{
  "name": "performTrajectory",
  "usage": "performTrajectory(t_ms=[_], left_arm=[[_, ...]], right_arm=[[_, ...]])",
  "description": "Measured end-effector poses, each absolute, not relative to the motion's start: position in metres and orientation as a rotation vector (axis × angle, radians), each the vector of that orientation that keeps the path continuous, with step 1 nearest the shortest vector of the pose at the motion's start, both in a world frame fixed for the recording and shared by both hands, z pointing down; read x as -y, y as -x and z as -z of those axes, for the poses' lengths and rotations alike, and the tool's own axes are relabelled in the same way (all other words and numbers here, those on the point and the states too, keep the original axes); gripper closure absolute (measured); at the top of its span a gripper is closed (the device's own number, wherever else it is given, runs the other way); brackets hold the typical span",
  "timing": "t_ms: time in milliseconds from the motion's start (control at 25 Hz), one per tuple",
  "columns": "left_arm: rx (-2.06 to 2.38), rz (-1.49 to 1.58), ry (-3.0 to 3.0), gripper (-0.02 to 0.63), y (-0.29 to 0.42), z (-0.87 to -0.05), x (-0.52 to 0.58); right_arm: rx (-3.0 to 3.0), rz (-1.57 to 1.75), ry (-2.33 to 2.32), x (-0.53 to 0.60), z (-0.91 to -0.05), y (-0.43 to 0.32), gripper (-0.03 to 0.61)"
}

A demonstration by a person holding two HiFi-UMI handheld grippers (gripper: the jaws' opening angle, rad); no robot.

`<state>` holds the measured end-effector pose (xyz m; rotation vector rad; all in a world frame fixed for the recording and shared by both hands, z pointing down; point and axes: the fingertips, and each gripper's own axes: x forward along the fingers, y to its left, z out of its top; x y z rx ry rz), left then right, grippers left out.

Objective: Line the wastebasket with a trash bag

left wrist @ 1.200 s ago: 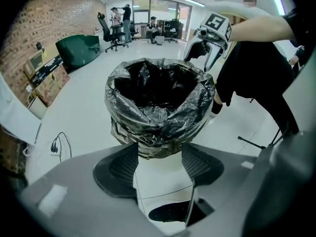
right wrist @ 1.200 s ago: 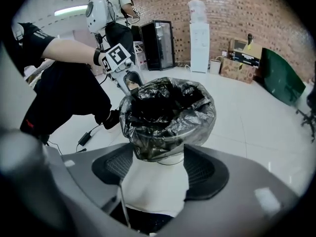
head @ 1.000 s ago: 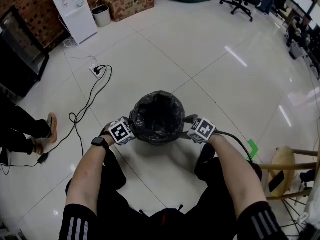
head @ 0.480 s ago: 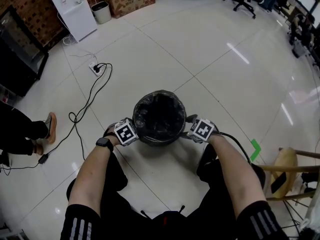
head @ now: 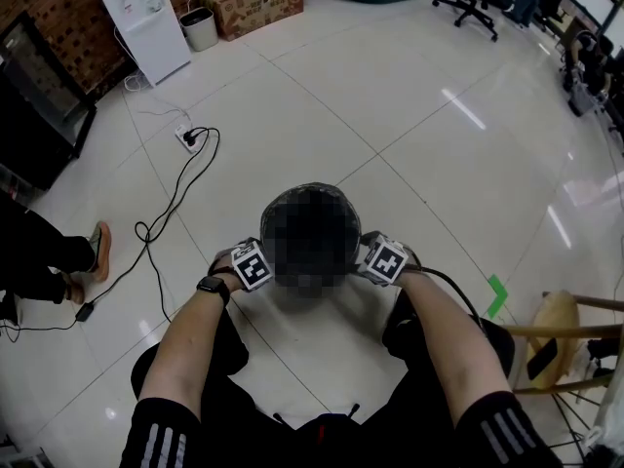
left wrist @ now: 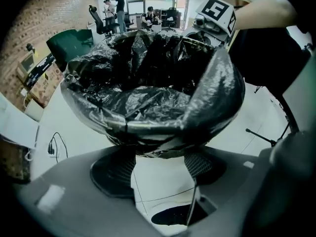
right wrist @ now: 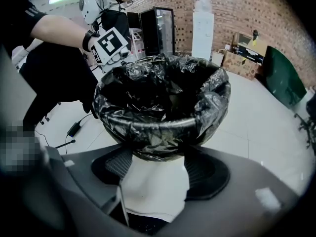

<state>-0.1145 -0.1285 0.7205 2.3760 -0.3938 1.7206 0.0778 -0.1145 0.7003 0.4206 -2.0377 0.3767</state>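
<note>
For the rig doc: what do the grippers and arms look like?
The left gripper and right gripper: grey bodies, dark ribbed pads on the jaws, a cube with black-and-white square markers each. Black cable on the right one. Black watch on left wrist; black short sleeves, white stripes.

The trash bag (left wrist: 148,98) is glossy black, streaked with pale glints. My left gripper (left wrist: 160,158) and right gripper (right wrist: 158,157) are grey, with black pads (left wrist: 111,174) that seem finely meshed. Each marker cube (head: 252,264) carries black-and-white squares. The floor (head: 390,115) is shiny white tile, and the wall (right wrist: 237,9) is reddish brick.
</note>
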Motion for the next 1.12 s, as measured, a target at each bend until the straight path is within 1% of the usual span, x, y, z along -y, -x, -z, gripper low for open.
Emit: performTrajectory(t_ms=[200,480,680,800,920,1000,1120], left_arm=[[0.463,-1.78,-2.363,0.304,0.118,-0.722,0.138],[0.403,-1.769,-2.31,0.304,0.123,-0.725,0.129],[0.414,-1.753,-2.26,0.304,0.142,-0.717,0.125],[0.389,-1.703,-2.226,0.304,0.149,-0.71,0.115],[0.412,-1.68,-2.231,0.304,0.151,-0.688,0.112],[0.436,-1.655,-2.271,0.305,0.145,-0.667,0.114],[0.5,-1.695,-2.388,0.318,0.131,-0.623,0.128]], right_arm=[[2.0,-0.337,-0.431,0.117,-0.707,-0.081,0.235],[2.021,-0.342,-0.417,0.112,-0.69,-0.082,0.235],[1.912,-0.414,-0.383,0.094,-0.675,-0.108,0.235],[1.876,-0.421,-0.405,0.097,-0.649,-0.121,0.235],[1.996,-0.386,-0.469,0.114,-0.597,-0.106,0.236],[2.075,-0.37,-0.529,0.123,-0.559,-0.092,0.26],[2.174,-0.345,-0.606,0.129,-0.51,-0.068,0.342]])
